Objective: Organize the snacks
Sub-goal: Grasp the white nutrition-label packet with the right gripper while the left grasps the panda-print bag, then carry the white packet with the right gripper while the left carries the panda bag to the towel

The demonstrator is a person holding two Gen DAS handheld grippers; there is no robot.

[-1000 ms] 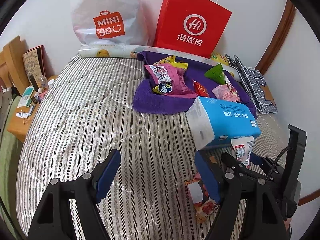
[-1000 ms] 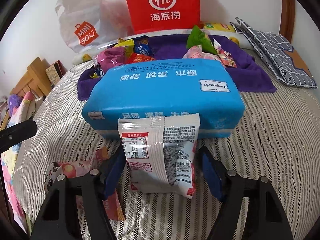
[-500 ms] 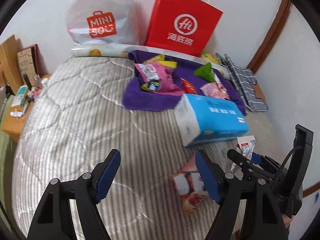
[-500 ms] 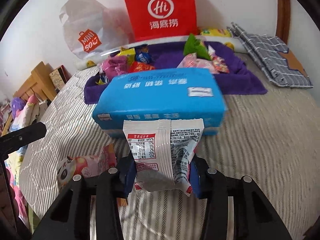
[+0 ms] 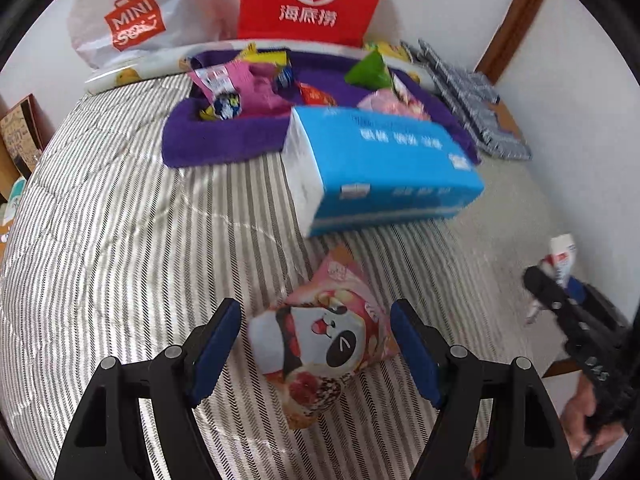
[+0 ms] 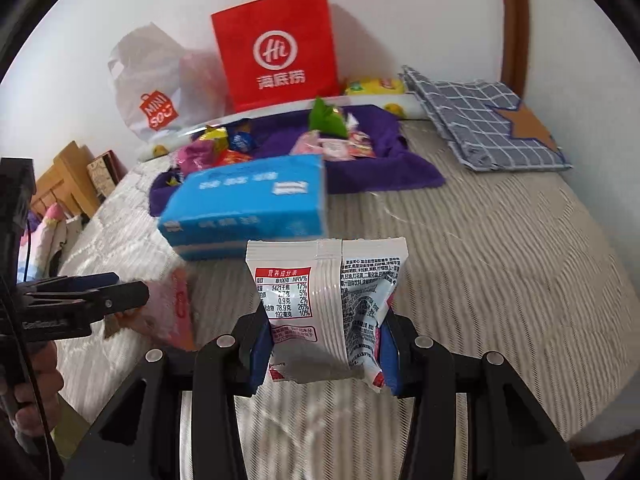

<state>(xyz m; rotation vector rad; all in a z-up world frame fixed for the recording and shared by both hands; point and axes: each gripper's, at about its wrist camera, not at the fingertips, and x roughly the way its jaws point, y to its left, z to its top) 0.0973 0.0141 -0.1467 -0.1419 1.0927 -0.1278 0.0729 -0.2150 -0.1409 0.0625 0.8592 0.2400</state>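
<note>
Snacks in crinkly foil packets sit at both claws. The right gripper (image 6: 326, 350) clenches a white glossy sachet (image 6: 326, 308) between its blue pads, the sachet standing upright above the jaws, its back seam and a red-framed nutrition table facing the camera. Its jaws have just been closing on that sachet. The left gripper (image 5: 314, 348) is tilted steeply down at the striped quilted bedspread (image 5: 120, 240), jaws spread wide either side of a puffy pink panda-print packet (image 5: 324, 340), pads apart from it. Just beyond this packet lies a blue plastic-wrapped tissue brick (image 5: 384, 164) with blurred white lettering. Farther ahead, a purple plush towel (image 5: 224, 140) carries more bright wrappers. Behind it stand a red paper bag (image 5: 312, 0) marked "Hi" and a white plastic bag (image 5: 136, 20) printed "MINISO".
</note>
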